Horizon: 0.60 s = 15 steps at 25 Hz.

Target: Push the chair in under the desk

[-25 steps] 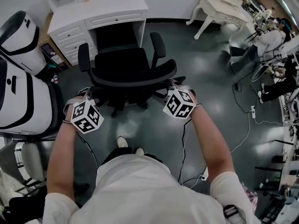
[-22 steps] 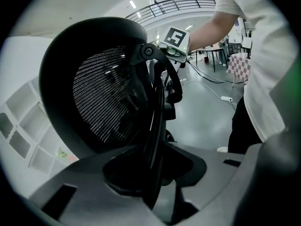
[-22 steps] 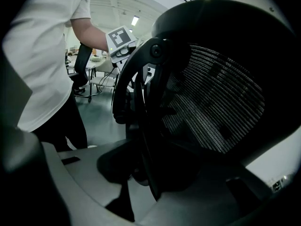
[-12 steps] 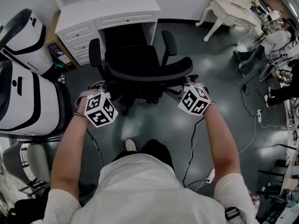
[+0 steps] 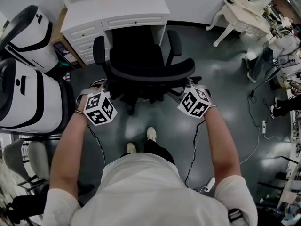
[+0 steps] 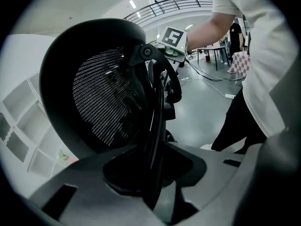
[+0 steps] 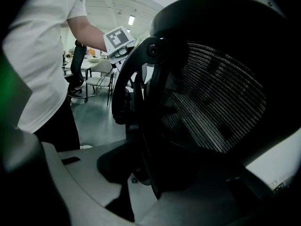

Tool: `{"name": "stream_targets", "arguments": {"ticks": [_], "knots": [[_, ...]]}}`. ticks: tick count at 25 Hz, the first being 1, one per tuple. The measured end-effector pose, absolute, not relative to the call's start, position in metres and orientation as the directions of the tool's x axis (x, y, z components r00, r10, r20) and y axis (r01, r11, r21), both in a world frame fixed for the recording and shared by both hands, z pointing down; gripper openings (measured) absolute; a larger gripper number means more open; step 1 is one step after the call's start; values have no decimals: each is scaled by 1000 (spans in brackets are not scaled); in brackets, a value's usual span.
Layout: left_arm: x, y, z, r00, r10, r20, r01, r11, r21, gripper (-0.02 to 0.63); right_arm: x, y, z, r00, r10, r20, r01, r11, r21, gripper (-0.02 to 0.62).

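Observation:
A black mesh-back office chair [image 5: 141, 55] faces the white desk [image 5: 117, 8], its seat front at the desk's knee opening. My left gripper [image 5: 104, 86] holds the left end of the backrest [image 5: 150, 73], and my right gripper [image 5: 187, 84] holds the right end. In the left gripper view the backrest's rim [image 6: 157, 126] runs down between the grey jaws of the left gripper [image 6: 153, 175]. The right gripper view mirrors this, the rim [image 7: 143, 126] caught in the right gripper [image 7: 150, 173]. The pads themselves are hidden behind the rim.
Large white and black machines [image 5: 23, 93] stand close on the left. An ornate white table [image 5: 244, 8] and a seated person [image 5: 282, 46] are at the right. Cables [image 5: 256, 121] trail over the grey floor. My feet [image 5: 150, 134] are just behind the chair's base.
The chair has rolled forward toward the desk, its seat now at the knee opening. Both grippers went with it, still on the backrest. The person has stepped forward.

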<state>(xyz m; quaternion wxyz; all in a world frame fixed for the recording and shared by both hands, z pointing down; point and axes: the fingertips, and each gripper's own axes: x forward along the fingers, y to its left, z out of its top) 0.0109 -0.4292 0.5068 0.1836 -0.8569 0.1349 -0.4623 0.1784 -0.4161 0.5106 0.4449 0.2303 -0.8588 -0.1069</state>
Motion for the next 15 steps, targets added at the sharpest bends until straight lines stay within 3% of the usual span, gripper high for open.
{"name": "stream_targets", "arguments": {"ticks": [15], "knots": [[15,-489,506,522,-424,740,-90,-890,-446,137,182,-479,510,-510,-460,727,-280,888,365,132]]}}
